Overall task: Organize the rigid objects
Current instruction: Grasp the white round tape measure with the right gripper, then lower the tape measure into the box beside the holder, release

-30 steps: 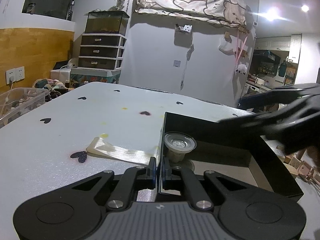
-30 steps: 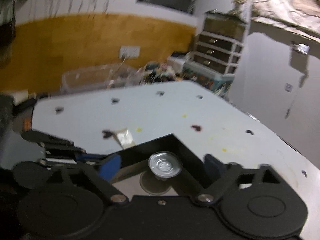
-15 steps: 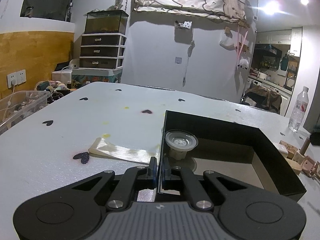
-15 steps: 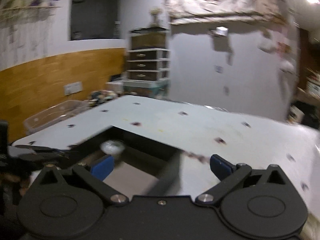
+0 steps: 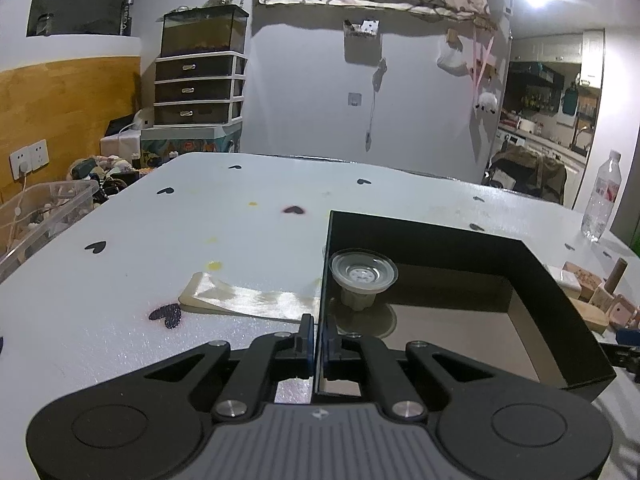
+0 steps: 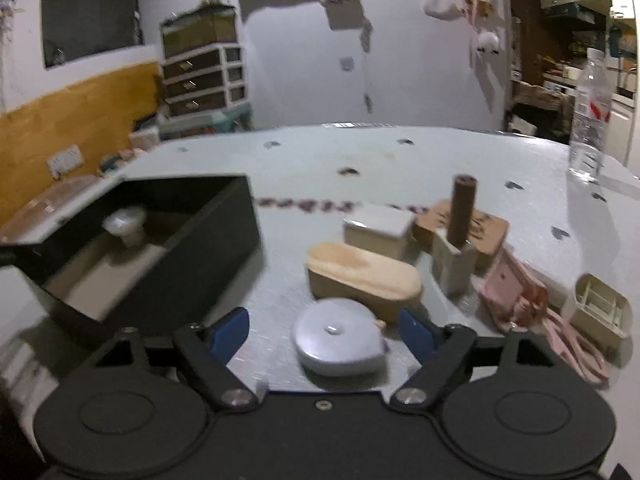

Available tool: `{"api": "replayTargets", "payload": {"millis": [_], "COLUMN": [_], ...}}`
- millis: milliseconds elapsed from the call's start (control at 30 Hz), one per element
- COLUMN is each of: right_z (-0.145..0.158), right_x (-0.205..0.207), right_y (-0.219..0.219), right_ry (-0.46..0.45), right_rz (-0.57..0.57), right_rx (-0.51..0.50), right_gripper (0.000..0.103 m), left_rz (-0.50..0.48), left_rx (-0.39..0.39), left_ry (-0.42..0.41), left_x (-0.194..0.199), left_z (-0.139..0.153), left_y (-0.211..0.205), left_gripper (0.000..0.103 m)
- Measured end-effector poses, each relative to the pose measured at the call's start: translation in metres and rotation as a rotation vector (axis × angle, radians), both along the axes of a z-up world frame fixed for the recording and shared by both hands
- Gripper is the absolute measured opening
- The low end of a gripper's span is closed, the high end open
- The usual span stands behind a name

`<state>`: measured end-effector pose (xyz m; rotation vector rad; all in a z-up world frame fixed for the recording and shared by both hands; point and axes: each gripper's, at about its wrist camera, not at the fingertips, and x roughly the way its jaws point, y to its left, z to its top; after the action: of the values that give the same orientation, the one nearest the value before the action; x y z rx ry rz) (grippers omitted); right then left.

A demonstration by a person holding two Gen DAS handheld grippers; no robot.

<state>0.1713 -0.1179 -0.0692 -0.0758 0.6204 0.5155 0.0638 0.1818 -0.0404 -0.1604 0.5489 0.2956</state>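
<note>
**One item boxed, the remaining cluster ahead of the right claw**

Left wrist view: the left claw (image 5: 318, 340) is clenched on the near wall of the open black cardboard box (image 5: 560, 292), one finger outside and one inside the wall, so that the box is steadied on the white foam tabletop with black heart marks (image 5: 200, 216). Just ahead of the fingertips, inside the box and close to its left wall, stands the small clear plastic cup with a wide round lid (image 5: 362, 280); it is the only object visible in the box. A flat strip of glossy cream plastic film (image 5: 244, 300) lies on the table ahead and left of the claw, outside the box.

Right wrist view: the right claw (image 6: 324, 330) is released, its blue-padded fingers spread wide and grasping nothing. Between the fingers, resting on the table, lies a round grey disc-shaped case (image 6: 338, 346). Directly ahead and touching or nearly touching it sits an oblong pale wooden block (image 6: 364, 278). Farther ahead are a white-topped rectangular block (image 6: 378, 230) and a brown upright cylinder set in a pale holder (image 6: 462, 216). Ahead and to the right lie a pink flat object (image 6: 512, 292) and a cream ribbed plastic piece (image 6: 600, 310). The box appears ahead and left of this claw. A clear water bottle (image 6: 590, 116) stands far ahead to the right.

Progress, as a judgement: the task is at an early stage, with one object placed and roughly six left outside. The grey disc appears to be the next candidate for pickup.
</note>
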Motion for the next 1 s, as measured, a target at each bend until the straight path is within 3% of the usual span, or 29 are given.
{"api": "replayTargets", "payload": {"millis": [167,333,533,833,1000], "right_z": [-0.01,-0.012,-0.009,0.043,0.071], "right_x": [0.009,0.011,0.006,-0.006,0.004], "right_y": [0.0,0.004,0.0,0.007,0.044], "right_ry": [0.016,0.012,0.022,-0.046,-0.058], "right_rz": [0.005,0.032,0.073,0.201,0.329], "right_rx": [-0.012,-0.033,0.003,0.124,0.146], "right_gripper": [0.073,0.057,0.057,0.057,0.057], "left_rz": [0.002,0.003,0.002,0.004,-0.001], "left_rx": [0.002,0.002,0.001,-0.007,-0.003], "left_ry": [0.013,0.021,0.03,0.019,0.022], "left_x": [0.005,0.009,0.013,0.013,0.014], "left_z": [0.0,-0.001,-0.001,-0.002,-0.002], "left_y": [0.001,0.001,0.002,0.003,0.004], "left_gripper": [0.003,0.003,0.003,0.003,0.003]}}
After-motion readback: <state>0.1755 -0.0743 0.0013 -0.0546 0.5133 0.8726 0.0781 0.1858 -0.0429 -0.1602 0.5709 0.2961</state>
